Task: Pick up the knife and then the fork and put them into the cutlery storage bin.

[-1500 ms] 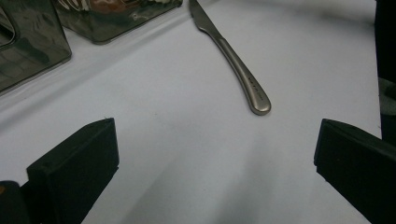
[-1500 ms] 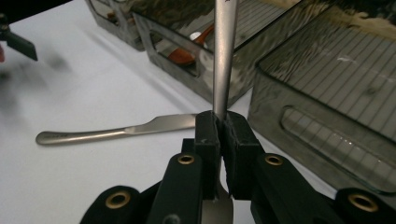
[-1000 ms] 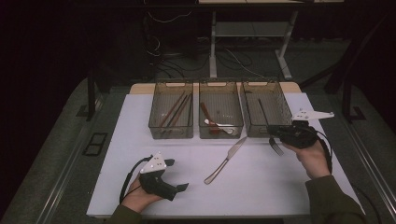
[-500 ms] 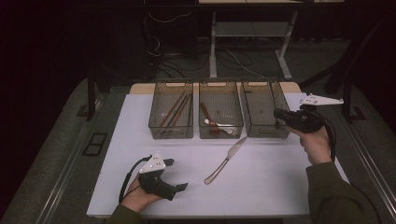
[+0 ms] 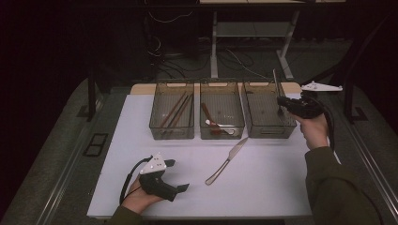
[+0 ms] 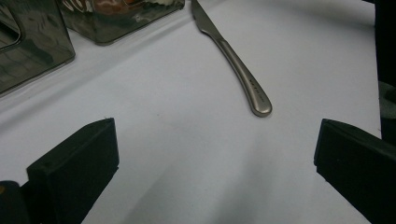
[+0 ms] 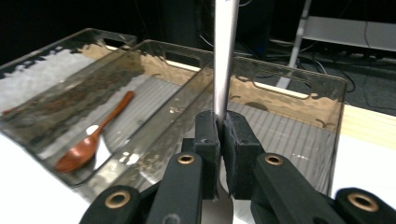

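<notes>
Right claw point(image 7: 223, 135) clenched on fork handle point(image 7: 225, 56) above right bin point(image 5: 267, 110), at its 3 o'clock edge. Middle bin point(image 5: 221, 110): wooden spoon point(image 7: 93, 137). Left bin point(image 5: 172, 112): chopsticks point(image 5: 176, 108). Left claw point(image 5: 174, 177) released.

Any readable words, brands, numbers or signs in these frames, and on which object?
No text can be read.
Knife: a small stamped mark on the handle near its end, too small and blurred to read.
Bins, spoons and the fork handle in the right hand-held gripper: no lettering visible.
</notes>
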Demonstrator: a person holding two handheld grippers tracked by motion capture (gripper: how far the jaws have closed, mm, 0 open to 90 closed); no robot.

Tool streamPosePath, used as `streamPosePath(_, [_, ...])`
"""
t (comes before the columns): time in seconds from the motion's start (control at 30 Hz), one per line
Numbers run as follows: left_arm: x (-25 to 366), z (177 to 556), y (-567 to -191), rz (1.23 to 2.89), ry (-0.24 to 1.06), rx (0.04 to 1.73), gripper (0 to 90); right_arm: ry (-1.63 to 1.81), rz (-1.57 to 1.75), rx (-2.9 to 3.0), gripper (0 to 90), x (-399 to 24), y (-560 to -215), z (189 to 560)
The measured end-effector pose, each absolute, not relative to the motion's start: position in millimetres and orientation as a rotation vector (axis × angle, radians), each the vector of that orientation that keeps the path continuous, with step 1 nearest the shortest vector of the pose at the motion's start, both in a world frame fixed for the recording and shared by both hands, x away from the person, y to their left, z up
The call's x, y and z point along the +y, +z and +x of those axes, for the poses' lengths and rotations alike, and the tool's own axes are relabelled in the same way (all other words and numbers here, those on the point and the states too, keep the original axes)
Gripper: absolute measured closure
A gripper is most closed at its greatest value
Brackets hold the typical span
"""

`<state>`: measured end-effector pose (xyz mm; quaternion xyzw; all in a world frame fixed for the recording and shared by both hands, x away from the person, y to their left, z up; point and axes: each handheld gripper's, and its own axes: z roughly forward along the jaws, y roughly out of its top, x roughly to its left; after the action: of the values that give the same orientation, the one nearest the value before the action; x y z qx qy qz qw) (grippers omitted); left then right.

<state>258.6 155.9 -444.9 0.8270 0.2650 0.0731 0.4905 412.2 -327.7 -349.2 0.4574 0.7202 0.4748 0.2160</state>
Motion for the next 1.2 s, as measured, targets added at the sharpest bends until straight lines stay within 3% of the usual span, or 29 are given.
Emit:
streamPosePath(0.57, [156, 259, -445, 2.006, 0.174, 0.644, 0.0, 1.180, 1.384, 2.049, 83.8, -338, -380, 450])
streamPosePath(1.2, [156, 259, -445, 2.006, 0.168, 0.645, 0.0, 0.978, 1.368, 2.213, 83.6, -329, -399, 455])
